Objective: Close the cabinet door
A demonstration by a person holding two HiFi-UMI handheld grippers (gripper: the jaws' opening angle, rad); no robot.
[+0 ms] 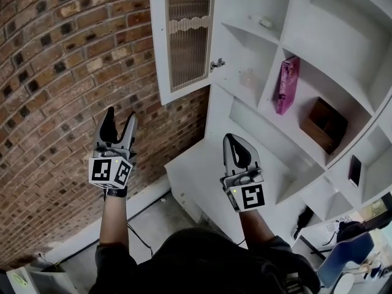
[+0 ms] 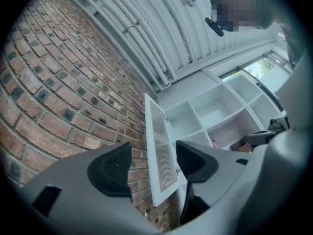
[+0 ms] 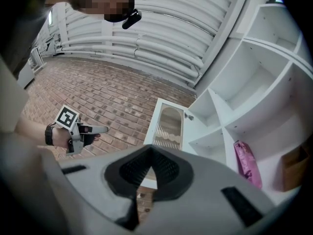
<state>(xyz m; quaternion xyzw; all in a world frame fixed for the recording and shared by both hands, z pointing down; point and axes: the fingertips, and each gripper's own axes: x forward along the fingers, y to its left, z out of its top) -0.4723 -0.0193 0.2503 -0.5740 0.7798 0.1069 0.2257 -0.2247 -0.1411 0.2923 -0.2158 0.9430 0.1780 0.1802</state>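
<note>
Cabinet door (image 1: 182, 41), white with a mesh panel, stands swung wide open at the left edge of the white cabinet (image 1: 257, 112), its face turned out alongside the brick wall (image 1: 61, 72). Neither tool touches it. The left hand-held gripper (image 1: 120, 116) is raised in front of the bricks, below and to the left of the door, with its jaws released and spread apart; nothing sits between them, and the door shows through the gap from well behind. The right hand-held gripper (image 1: 236, 141) is held up in front of the lower open shelves, below the door and to its right, its jaws clenched together at the tips on nothing. Inside the open compartments a pink packet (image 1: 286, 84) stands upright, and a brown box (image 1: 324, 124) sits one compartment to its right.
</note>
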